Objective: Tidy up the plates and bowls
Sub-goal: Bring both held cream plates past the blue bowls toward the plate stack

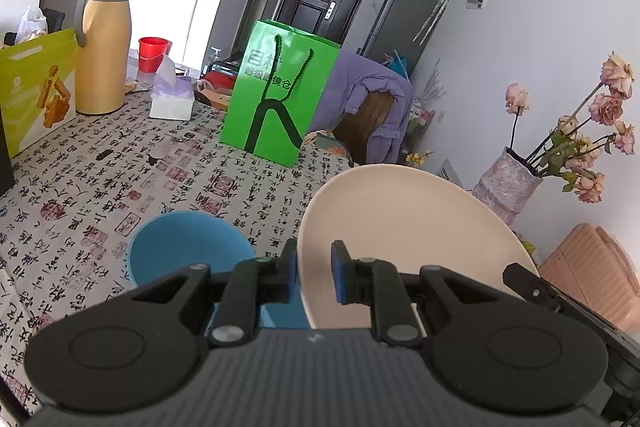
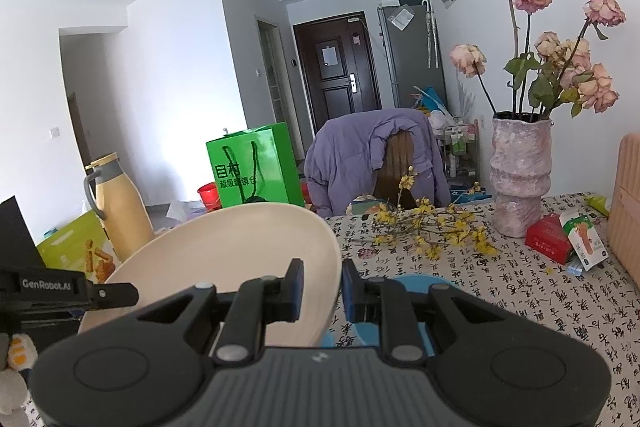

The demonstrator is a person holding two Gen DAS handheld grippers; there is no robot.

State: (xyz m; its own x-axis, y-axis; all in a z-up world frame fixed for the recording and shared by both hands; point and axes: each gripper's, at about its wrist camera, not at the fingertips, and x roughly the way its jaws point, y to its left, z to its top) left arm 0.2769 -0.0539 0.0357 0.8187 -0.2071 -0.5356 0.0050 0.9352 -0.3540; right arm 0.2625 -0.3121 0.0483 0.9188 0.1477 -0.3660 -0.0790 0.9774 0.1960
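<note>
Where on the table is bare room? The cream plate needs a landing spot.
Free: the tablecloth between the blue bowl, green bag and tissue box. Crowded: the side by the vase, with yellow sprigs and small cartons.

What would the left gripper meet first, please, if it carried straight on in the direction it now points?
Probably the green paper bag, though depth is unclear. The left gripper is shut on the cream plate rim, and past the plate only bare tablecloth lies before the bag.
</note>
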